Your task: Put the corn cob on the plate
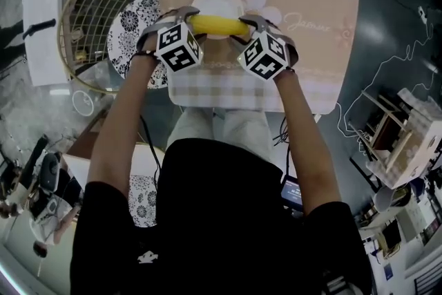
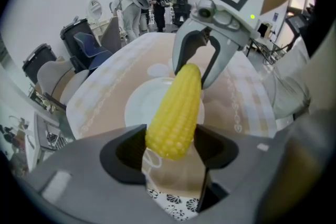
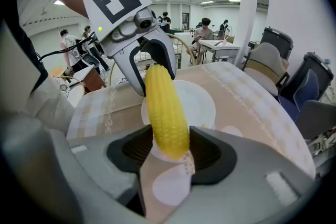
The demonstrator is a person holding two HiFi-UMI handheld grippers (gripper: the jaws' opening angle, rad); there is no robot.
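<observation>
A yellow corn cob (image 1: pixel 219 25) hangs level between my two grippers, just above a white plate (image 1: pixel 219 0) on the beige checked tablecloth (image 1: pixel 311 45). My left gripper (image 1: pixel 186 18) is shut on the cob's left end and my right gripper (image 1: pixel 248 24) on its right end. In the left gripper view the corn cob (image 2: pixel 176 110) runs from my jaws (image 2: pixel 170 147) to the right gripper (image 2: pixel 202 68) opposite, with the plate (image 2: pixel 139 107) beneath. In the right gripper view the corn cob (image 3: pixel 165 107) sits between my jaws (image 3: pixel 170 149), the left gripper (image 3: pixel 152 68) holds its far end, and the plate (image 3: pixel 202 102) lies below.
A round wire basket (image 1: pixel 90 17) and a black-and-white patterned dish (image 1: pixel 131 34) sit left of the table, beside a white box (image 1: pixel 45 24). A wooden crate (image 1: pixel 404 141) stands on the floor at right. People and chairs are in the far background.
</observation>
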